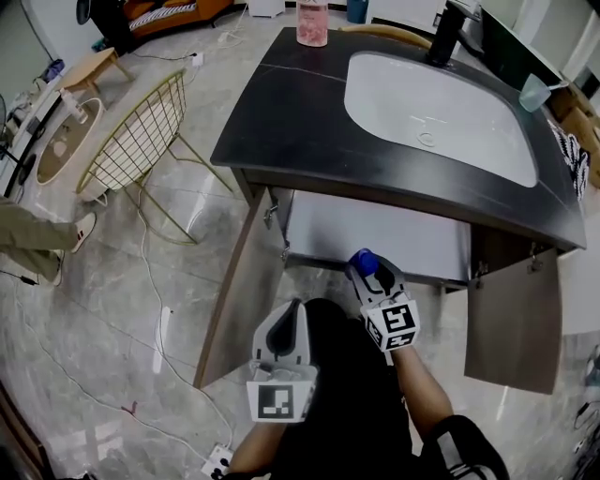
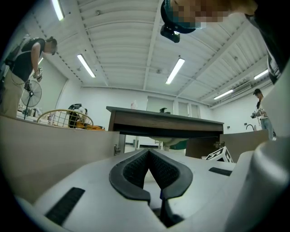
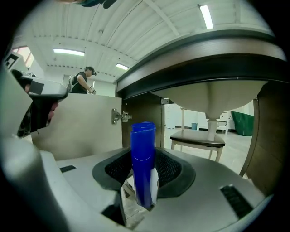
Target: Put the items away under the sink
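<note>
A blue bottle (image 3: pixel 143 158) with a blue cap stands upright between the pads of my right gripper (image 3: pixel 144 172), which is shut on it. In the head view the bottle (image 1: pixel 363 261) and right gripper (image 1: pixel 368 272) sit just in front of the open cabinet (image 1: pixel 375 239) beneath the white sink basin (image 1: pixel 431 112). The right gripper view looks under the basin's underside (image 3: pixel 217 97) at its drain pipe (image 3: pixel 210 128) and a low shelf (image 3: pixel 197 138). My left gripper (image 1: pixel 293 307) hangs lower and left; its tips (image 2: pixel 148 152) meet with nothing between them.
Both cabinet doors stand open: the left door (image 1: pixel 239 291) and the right door (image 1: pixel 511 319). On the black countertop (image 1: pixel 281 112) are a pink container (image 1: pixel 312 23) and a dark faucet (image 1: pixel 445 33). A wire chair (image 1: pixel 141 141), floor cables and a person's leg (image 1: pixel 37 239) are at left.
</note>
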A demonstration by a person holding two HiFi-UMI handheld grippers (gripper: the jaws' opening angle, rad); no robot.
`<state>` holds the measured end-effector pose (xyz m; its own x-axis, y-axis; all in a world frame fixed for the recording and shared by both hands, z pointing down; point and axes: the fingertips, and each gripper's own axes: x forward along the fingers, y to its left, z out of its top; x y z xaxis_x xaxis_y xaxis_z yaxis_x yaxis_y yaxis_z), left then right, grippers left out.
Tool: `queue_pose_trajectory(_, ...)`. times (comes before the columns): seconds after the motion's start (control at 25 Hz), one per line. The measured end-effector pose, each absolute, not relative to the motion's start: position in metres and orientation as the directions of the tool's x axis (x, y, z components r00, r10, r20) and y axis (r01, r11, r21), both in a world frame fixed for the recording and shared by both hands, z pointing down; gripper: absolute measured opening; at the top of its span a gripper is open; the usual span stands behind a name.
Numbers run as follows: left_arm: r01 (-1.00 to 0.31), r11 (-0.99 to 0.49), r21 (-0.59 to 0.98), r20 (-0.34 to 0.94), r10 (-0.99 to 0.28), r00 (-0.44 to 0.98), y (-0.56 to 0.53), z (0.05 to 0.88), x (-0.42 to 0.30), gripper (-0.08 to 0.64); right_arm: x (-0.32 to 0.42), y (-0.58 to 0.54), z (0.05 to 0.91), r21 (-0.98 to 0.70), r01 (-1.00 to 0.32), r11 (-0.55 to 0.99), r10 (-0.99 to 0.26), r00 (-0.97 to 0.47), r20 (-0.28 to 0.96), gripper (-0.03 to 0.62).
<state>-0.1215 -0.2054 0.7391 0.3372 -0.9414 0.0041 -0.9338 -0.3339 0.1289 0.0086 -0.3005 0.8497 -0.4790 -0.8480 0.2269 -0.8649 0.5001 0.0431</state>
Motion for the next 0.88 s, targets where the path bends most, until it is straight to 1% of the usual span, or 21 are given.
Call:
queue_pose_trajectory(0.4,-0.925,-0.348,0.151,-0.007,-0.936,0.351,-0.216,0.743,-0.122,0.015,0.001,-0.351,0.902,0.079,-0.870,0.487,-0.859,-0.460,0.227,0.155)
queue_pose_trajectory(0.56,-0.928,-0.339,0.152,0.005,-0.939,0.344,-0.220,0.749,-0.124,0.015,0.001,-0.368,0.929,0.083,-0.871,0.484,-0.856,-0.452,0.252,0.155)
queue_pose_trajectory(0.88,-0.931,-0.328,0.158,0.003,-0.943,0.333,-0.225,0.752,-0.121,0.015,0.002,-0.396,0.968,0.088,-0.866,0.492,-0.850,-0.456,0.264,0.155)
